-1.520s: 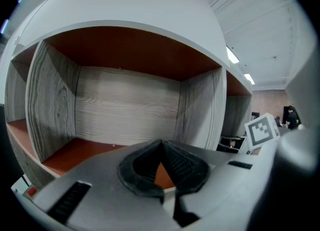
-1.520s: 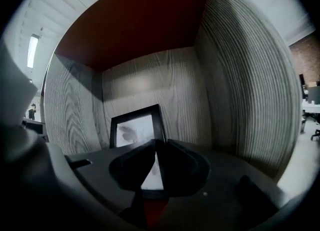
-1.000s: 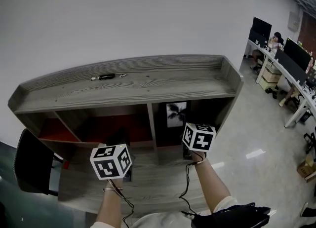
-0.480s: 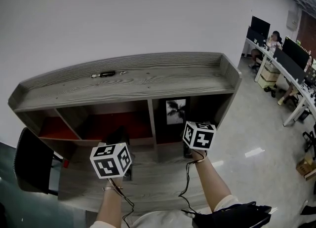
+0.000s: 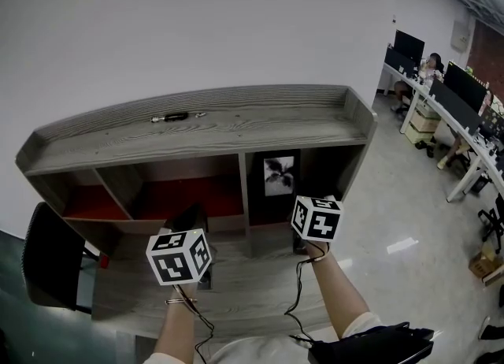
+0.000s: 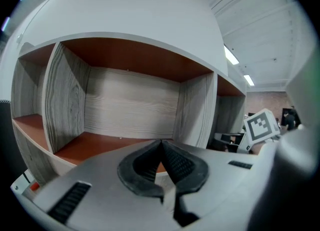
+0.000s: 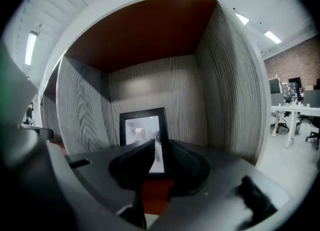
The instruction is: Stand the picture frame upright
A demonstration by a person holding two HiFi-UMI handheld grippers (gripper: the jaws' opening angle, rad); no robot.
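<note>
picture frame (image 5: 279,175) slightly higher in view

The shelf (image 5: 236,130) is showing grey wood grain with reddish-brown inner panels. At frame centre, the picture frame (image 5: 279,176) is showing a black border around a black-and-white print. The left tool (image 6: 161,147) and right tool (image 7: 159,150) are carrying cubes with black-and-white square markers.

Fig. My left hand-held gripper (image 6: 161,149) and right hand-held gripper (image 7: 159,150): grey moulded shells, black pads (image 6: 177,164), each carrying a white cube (image 5: 179,256) with black square markers. Thin black cables (image 5: 298,293) run along my forearms; slim bangle (image 5: 179,302) on the left wrist; pale sleeve (image 5: 358,327) on the right
</note>
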